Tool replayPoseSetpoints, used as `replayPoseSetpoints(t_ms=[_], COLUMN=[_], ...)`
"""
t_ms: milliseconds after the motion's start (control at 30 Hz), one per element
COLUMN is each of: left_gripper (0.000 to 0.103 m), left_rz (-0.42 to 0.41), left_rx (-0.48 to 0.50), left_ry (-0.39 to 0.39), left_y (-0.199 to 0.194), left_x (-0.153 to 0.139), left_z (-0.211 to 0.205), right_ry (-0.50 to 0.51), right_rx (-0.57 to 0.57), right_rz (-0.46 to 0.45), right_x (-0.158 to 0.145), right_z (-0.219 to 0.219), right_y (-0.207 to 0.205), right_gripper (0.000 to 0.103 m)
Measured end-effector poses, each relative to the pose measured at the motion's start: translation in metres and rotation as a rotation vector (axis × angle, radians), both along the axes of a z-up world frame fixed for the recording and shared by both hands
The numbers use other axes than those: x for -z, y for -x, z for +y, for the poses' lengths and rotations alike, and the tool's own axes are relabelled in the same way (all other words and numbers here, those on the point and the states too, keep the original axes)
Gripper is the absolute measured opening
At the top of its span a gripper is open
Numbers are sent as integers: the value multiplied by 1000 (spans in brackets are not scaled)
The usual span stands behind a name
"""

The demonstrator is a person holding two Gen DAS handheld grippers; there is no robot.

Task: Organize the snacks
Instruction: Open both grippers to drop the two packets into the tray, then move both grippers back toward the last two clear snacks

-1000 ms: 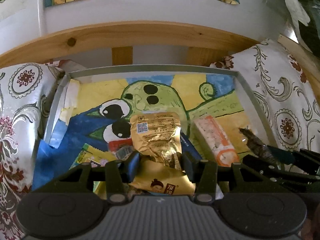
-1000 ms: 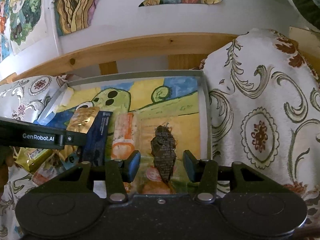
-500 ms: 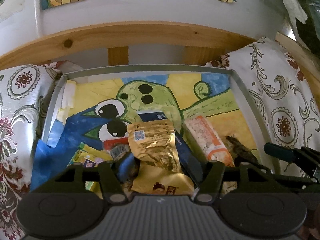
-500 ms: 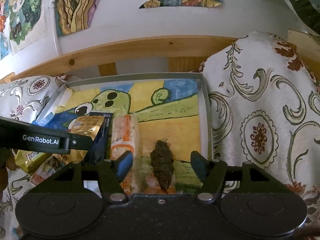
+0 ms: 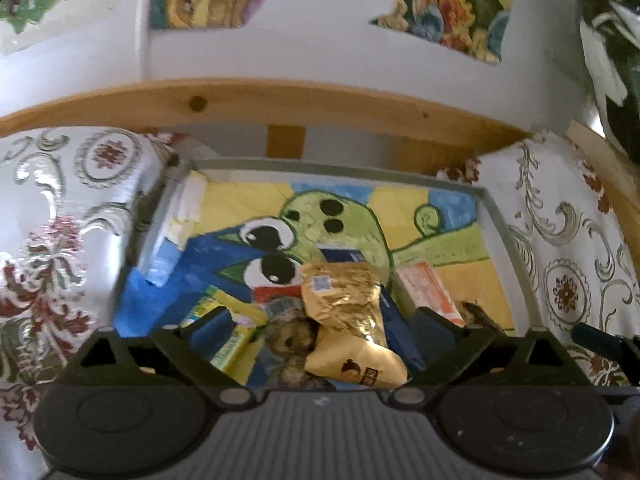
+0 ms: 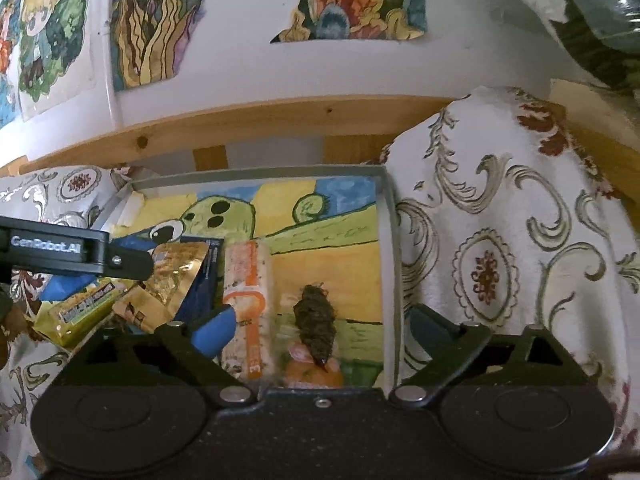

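A grey tray (image 5: 496,216) (image 6: 390,216) with a painted green cartoon lining holds the snacks. A gold foil packet (image 5: 344,300) (image 6: 172,276) lies on other packets, free between the jaws of my left gripper (image 5: 320,328), which are opening wide. An orange and white bar (image 6: 250,300) (image 5: 428,292) lies beside a dark brown rolled snack (image 6: 316,320) on an orange packet. My right gripper (image 6: 320,328) has its jaws opening wide around that dark snack without touching it. The left gripper's finger (image 6: 80,254) shows at the left of the right wrist view.
A white cloth with floral print (image 5: 60,240) (image 6: 500,260) surrounds the tray. A wooden rail (image 5: 280,108) runs behind it, under a white wall with colourful drawings (image 6: 360,4). A yellow-green packet (image 5: 224,320) and a dark blue packet (image 6: 204,276) lie in the tray's left half.
Both grippers went from shut on their snacks to wide open. The gold packet and the dark snack now lie loose in the tray. Both hands drew back a little and rose.
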State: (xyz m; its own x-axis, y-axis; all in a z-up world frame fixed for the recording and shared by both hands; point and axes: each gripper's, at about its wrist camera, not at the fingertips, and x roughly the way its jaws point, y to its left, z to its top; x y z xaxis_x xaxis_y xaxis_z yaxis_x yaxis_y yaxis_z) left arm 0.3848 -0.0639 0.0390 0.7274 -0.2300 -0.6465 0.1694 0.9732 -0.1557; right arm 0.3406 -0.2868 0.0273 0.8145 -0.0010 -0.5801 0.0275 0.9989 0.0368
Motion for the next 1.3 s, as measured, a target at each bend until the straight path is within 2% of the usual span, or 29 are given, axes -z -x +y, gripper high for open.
replayPoseSetpoints(t_ms=[200, 467, 633, 900, 1100, 1300], left_gripper=[102, 102, 102, 102, 102, 102], left_rz=[-57, -125, -165, -169, -193, -203], left_rx=[-35, -68, -162, -254, -263, -248], left_ry=[13, 27, 47, 40, 6, -17], left_y=[25, 75, 113, 160, 193, 221], left_x=[-10, -26, -31, -25, -17, -11], left_z=[13, 29, 49, 74, 83, 86], right_ry=[-8, 3, 8, 57, 108, 106], right_rx=[1, -25, -52, -112, -165, -200], right_rz=[-48, -104, -137, -169, -188, -199], right_x=[-19, -48, -61, -65, -64, -62], right_z=[4, 17, 26, 43, 63, 76], right_y=[19, 61, 99, 158, 199, 231], right_gripper=[102, 102, 102, 102, 102, 102])
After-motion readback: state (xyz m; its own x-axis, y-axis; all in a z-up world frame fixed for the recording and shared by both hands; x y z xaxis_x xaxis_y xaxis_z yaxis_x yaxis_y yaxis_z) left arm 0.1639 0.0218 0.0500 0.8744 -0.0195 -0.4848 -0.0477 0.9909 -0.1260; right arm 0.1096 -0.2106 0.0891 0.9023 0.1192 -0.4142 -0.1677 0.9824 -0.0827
